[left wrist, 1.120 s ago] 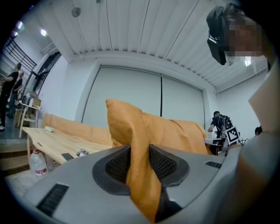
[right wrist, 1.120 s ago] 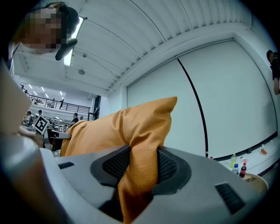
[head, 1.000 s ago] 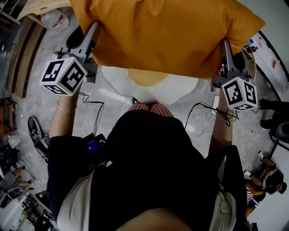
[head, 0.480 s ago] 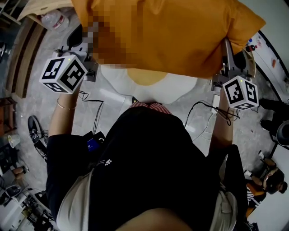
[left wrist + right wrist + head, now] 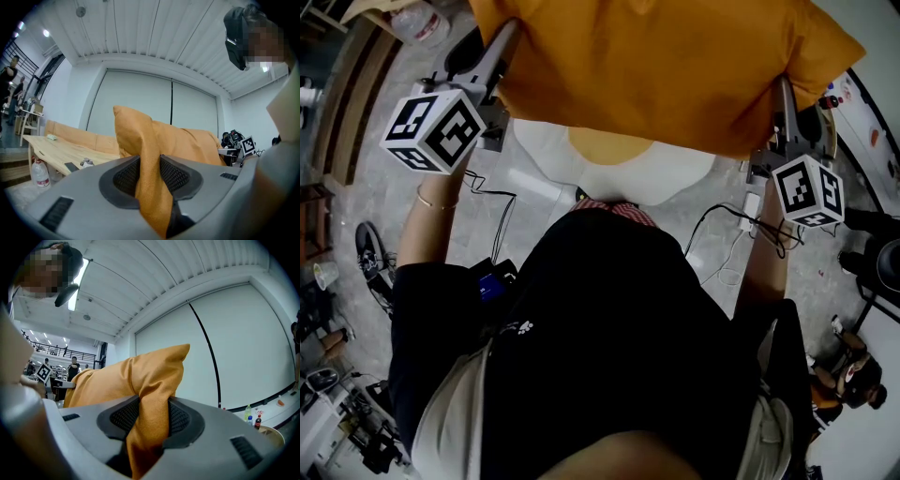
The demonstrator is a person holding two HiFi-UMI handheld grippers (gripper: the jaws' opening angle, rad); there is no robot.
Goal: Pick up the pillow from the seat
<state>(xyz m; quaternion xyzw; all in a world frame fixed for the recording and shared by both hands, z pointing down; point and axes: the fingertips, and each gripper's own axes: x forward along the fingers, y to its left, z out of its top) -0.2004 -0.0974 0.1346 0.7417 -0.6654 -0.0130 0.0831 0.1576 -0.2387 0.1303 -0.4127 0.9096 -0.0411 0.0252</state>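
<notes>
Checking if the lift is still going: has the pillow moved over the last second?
No, not noticeably. In the head view the pillow covers the same part of the seat as before; the whole picture shifted together.

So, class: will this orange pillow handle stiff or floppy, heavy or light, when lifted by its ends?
Probably floppy: the orange pillow bunches into thin folds where the left tongs and right tongs pinch it. Likely light for its size: two edge pinches alone hold it up. The body may sag between them.
</notes>
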